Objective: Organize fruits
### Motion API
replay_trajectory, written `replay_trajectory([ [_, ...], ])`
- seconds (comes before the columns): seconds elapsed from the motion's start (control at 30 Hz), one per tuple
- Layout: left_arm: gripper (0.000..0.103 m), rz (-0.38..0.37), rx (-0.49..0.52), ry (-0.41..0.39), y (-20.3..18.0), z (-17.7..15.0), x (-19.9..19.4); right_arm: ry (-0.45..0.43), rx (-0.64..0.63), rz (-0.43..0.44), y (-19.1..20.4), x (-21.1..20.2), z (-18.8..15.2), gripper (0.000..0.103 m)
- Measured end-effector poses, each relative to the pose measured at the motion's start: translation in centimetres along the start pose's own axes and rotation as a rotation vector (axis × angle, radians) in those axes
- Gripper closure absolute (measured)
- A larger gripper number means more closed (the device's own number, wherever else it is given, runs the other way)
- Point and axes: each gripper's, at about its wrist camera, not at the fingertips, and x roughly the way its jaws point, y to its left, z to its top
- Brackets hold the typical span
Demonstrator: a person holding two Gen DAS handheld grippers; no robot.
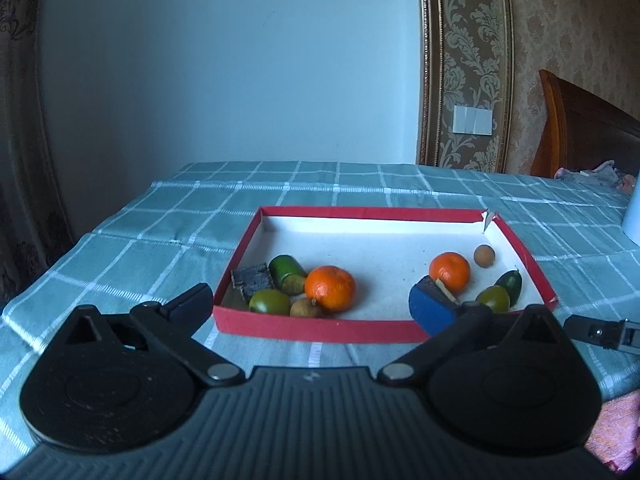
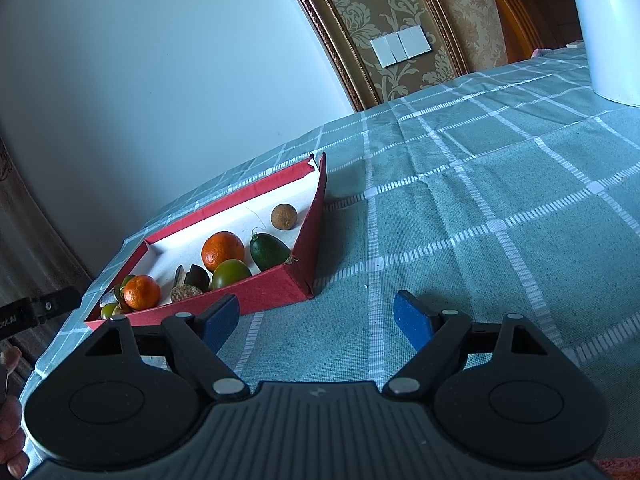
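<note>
My left tool (image 1: 316, 306) hangs wide open and empty before the red tray (image 1: 320, 326) on the checked tabletop (image 1: 160, 224), where oranges and green fruits lie in two clusters, apparently sorted left and right, while my right tool (image 2: 316, 320) waits open and empty beside it.

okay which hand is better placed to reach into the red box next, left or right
Probably left. The left tool faces the red box head-on, open and empty, its fingers at the near wall. The right tool, also open, sits over bare tablecloth beside the box's corner.
</note>
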Motion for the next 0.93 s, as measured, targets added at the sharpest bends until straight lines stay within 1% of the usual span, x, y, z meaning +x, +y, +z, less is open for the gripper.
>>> replay_trajectory([
  [0.23, 0.000, 0.020, -0.023, -0.010, 1.4, -0.4, -0.8, 0.000, 0.001, 0.001, 0.0, 0.0, 0.0, 0.019],
  [0.6, 0.000, 0.017, -0.058, -0.009, 3.4, -1.0, -1.6, 0.000, 0.001, 0.001, 0.0, 0.0, 0.0, 0.019],
  [0.8, 0.000, 0.033, -0.070, -0.024, 4.1, -1.6, -2.4, 0.000, 0.001, 0.001, 0.0, 0.0, 0.0, 0.019],
  [0.93, 0.000, 0.041, -0.085, -0.020, 4.7, -2.0, -2.4, 0.000, 0.001, 0.001, 0.0, 0.0, 0.0, 0.019],
])
